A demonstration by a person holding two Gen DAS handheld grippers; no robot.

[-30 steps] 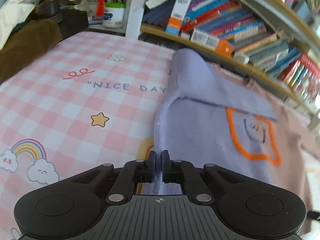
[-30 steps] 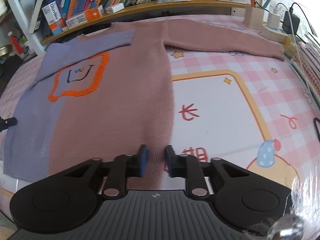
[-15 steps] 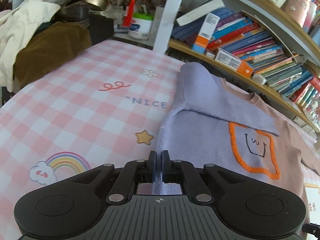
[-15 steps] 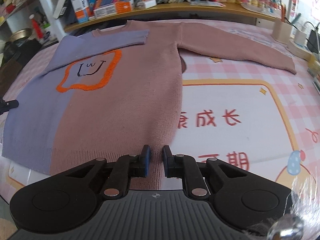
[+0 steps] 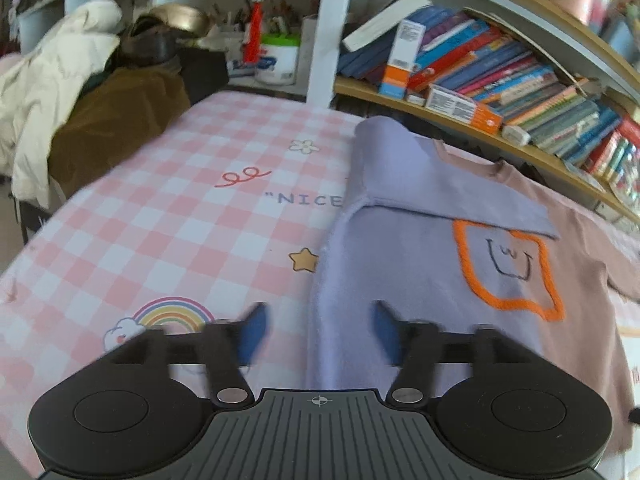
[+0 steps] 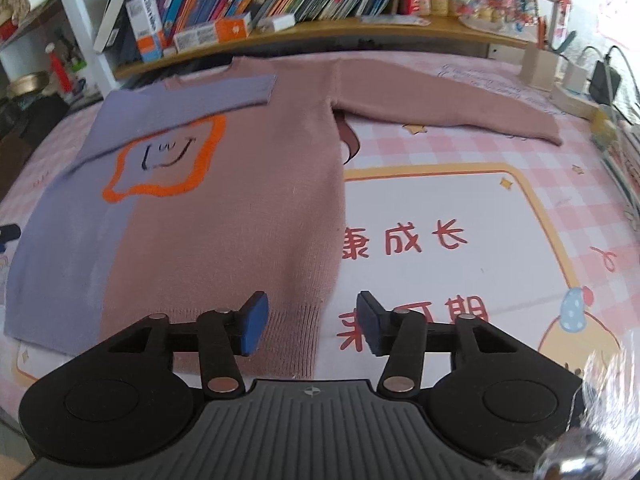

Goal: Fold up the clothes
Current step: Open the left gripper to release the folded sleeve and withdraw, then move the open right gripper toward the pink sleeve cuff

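Note:
A two-tone sweater (image 6: 224, 216), lilac on one half and dusty pink on the other, lies flat on the pink checked tablecloth (image 5: 168, 216). Its lilac sleeve (image 5: 432, 184) is folded across the chest above an orange-outlined face patch (image 5: 508, 268); the pink sleeve (image 6: 448, 108) stretches out sideways. My left gripper (image 5: 318, 336) hovers over the lilac side edge, its jaws opening, the cloth below them and not pinched. My right gripper (image 6: 310, 324) hangs over the pink hem corner (image 6: 296, 320), its jaws also opening, pads clear of the knit.
A curved bookshelf (image 6: 280, 36) packed with books runs along the table's far edge. Piled coats (image 5: 68, 92) and jars sit off the far left corner. Wooden boxes, chargers and cables (image 6: 576, 80) crowd the far right edge.
Both grippers went from shut, or nearly shut, to open. The left let go of the sweater's lilac edge and drew back, so more of the checked tablecloth shows. The right drew back a little.

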